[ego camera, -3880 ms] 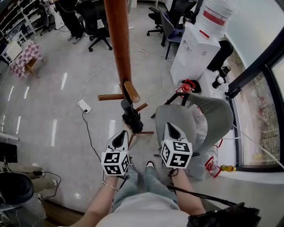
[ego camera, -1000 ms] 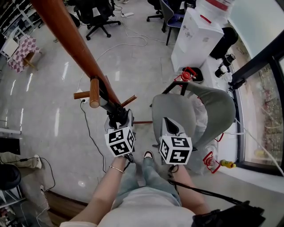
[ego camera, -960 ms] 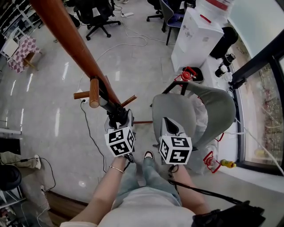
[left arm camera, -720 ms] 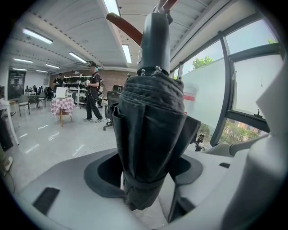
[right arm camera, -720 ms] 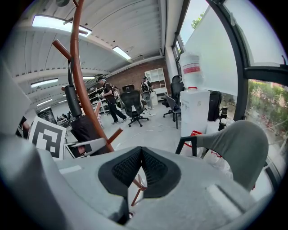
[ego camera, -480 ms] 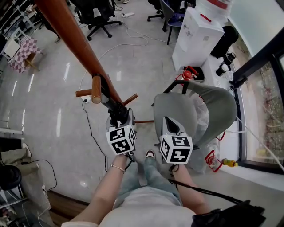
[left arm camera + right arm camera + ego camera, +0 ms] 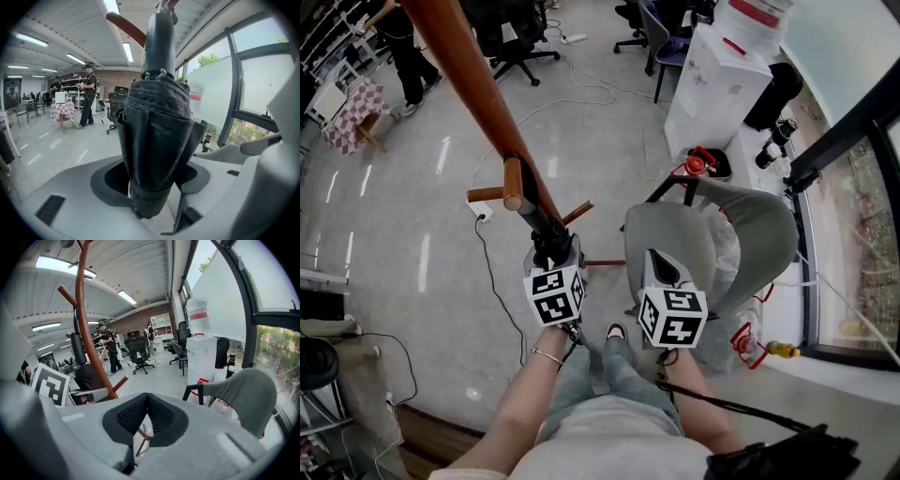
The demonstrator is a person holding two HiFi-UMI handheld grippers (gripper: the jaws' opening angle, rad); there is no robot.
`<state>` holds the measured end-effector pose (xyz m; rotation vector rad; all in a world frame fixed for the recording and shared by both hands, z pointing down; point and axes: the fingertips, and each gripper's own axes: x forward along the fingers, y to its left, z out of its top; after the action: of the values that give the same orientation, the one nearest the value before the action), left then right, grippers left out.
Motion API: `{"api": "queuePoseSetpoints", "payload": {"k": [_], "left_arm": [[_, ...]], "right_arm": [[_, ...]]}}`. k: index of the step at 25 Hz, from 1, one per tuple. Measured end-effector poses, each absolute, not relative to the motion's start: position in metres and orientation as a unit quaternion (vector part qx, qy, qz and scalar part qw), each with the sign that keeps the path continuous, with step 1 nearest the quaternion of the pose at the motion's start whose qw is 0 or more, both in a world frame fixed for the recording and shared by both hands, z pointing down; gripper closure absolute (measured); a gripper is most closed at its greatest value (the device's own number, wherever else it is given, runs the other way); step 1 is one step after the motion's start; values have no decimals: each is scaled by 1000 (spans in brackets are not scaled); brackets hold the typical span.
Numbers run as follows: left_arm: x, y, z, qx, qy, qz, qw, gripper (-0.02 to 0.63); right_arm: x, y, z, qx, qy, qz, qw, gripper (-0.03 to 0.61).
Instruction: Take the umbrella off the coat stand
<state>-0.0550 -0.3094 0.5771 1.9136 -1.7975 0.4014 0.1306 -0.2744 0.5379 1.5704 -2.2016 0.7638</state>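
The brown wooden coat stand [image 7: 478, 84] slants across the head view. A folded black umbrella [image 7: 546, 234] hangs along the stand below a peg [image 7: 514, 183]. My left gripper [image 7: 562, 255] sits around the umbrella's lower end. In the left gripper view the umbrella [image 7: 157, 140] fills the space between the jaws of that gripper [image 7: 150, 183]. They have just been closing; the fabric brushes the right pad, and a thin gap shows at the left one. My right gripper [image 7: 661, 267] hangs beside it, shut and empty, its pads [image 7: 136, 416] meeting.
A grey chair [image 7: 741, 234] stands just right of my right gripper. Behind it are a white water dispenser [image 7: 717, 84] and a window frame [image 7: 834, 141]. A power strip and cable [image 7: 483, 214] lie on the floor by the stand's feet. Office chairs [image 7: 511, 42] and a person [image 7: 403, 52] are farther off.
Since the oldest frame my left gripper has gone forward, and its jaws now lie around the umbrella's lower end. Over the last second neither gripper has shifted; only the head view drifted a little.
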Motion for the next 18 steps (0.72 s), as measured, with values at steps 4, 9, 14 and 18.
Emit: {"api": "queuePoseSetpoints", "payload": {"k": [4, 9, 14, 18], "left_arm": [[-53, -305, 578, 701, -653, 152, 244, 371], [-52, -303, 574, 704, -649, 153, 247, 371], [-50, -302, 562, 709, -646, 145, 242, 371], [-50, -301, 553, 713, -646, 147, 231, 371]], "right_arm": [[130, -275, 534, 551, -775, 263, 164, 574], [124, -277, 529, 546, -780, 259, 162, 574], [118, -281, 525, 538, -787, 255, 159, 574], [114, -282, 522, 534, -791, 253, 157, 574]]}}
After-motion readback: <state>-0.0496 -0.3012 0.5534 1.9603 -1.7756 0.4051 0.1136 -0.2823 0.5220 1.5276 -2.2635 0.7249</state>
